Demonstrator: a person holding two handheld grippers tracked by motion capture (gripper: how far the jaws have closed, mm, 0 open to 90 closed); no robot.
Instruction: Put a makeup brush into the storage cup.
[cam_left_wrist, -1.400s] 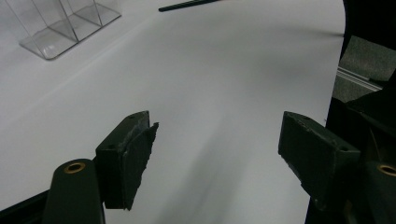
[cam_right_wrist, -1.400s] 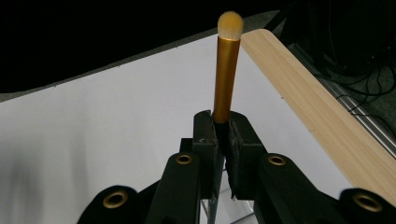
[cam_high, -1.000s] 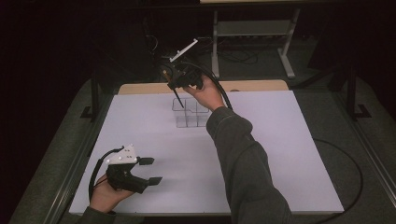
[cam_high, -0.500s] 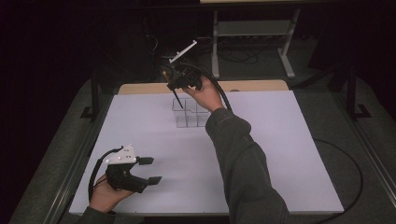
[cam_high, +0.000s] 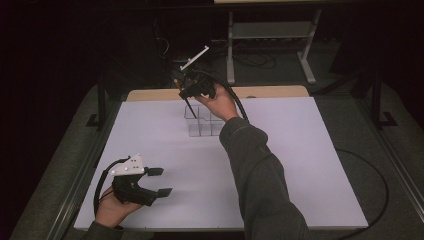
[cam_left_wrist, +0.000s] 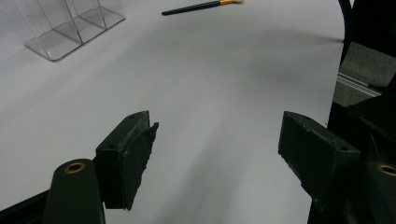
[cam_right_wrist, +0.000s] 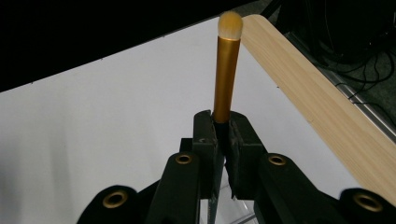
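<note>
Surface: white table top (cam_high: 280, 165), flat, matte, bare over most of its area
Far edge: light wooden strip (cam_high: 260, 92) runs along the back of the white sheet; also seen in the right gripper view (cam_right_wrist: 322, 102)
Clear organiser (cam_high: 202, 121): transparent box with several compartments, standing upright on the white sheet toward its far middle; seen too in the left gripper view (cam_left_wrist: 70, 23)
Loose brush (cam_left_wrist: 201, 6): dark handle, gold ferrule, lying flat on the sheet, apart from the organiser

Right claw (cam_high: 186, 89) raised, jaws clamped; left claw (cam_high: 159, 181) low, jaws apart.
</note>
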